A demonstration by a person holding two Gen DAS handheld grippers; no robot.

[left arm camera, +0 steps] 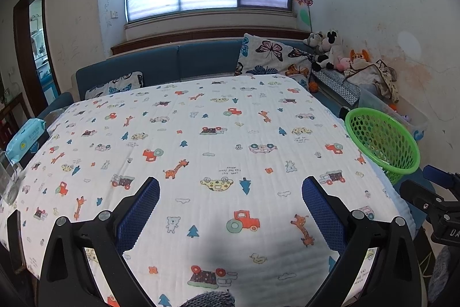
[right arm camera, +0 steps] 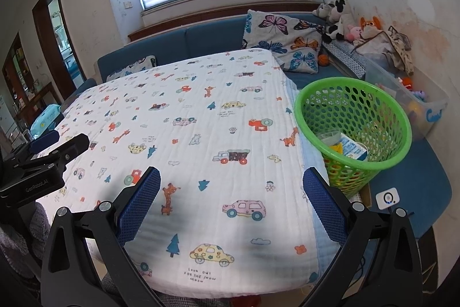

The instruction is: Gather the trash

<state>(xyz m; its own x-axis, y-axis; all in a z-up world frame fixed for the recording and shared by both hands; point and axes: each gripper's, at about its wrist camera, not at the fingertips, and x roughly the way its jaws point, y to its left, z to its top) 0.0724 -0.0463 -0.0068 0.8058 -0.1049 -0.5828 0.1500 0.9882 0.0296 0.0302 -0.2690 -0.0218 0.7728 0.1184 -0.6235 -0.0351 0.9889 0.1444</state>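
Two grippers hover over the near edge of a table draped in a cartoon-print cloth (right arm camera: pixel 201 120), each with jaws spread wide and nothing between them — the left gripper (left arm camera: pixel 230 206) toward the table's left, the right gripper (right arm camera: pixel 231 197) toward its right edge. The green basket (right arm camera: pixel 382 102) stands just off the table's right side, forward and to the right of the right gripper, which is plainly the nearer of the two; from the left wrist view it lies well apart at far right. Inside it rest a small blue-and-white carton (right arm camera: pixel 355 148) and other pieces too obscured to name. No loose trash shows on the cloth. A wet-wipes pack (left arm camera: pixel 26 134) and a clear glass (left arm camera: pixel 8 180) sit at the far left edge — nearer the left gripper. Judged from this, collection appears largely done.
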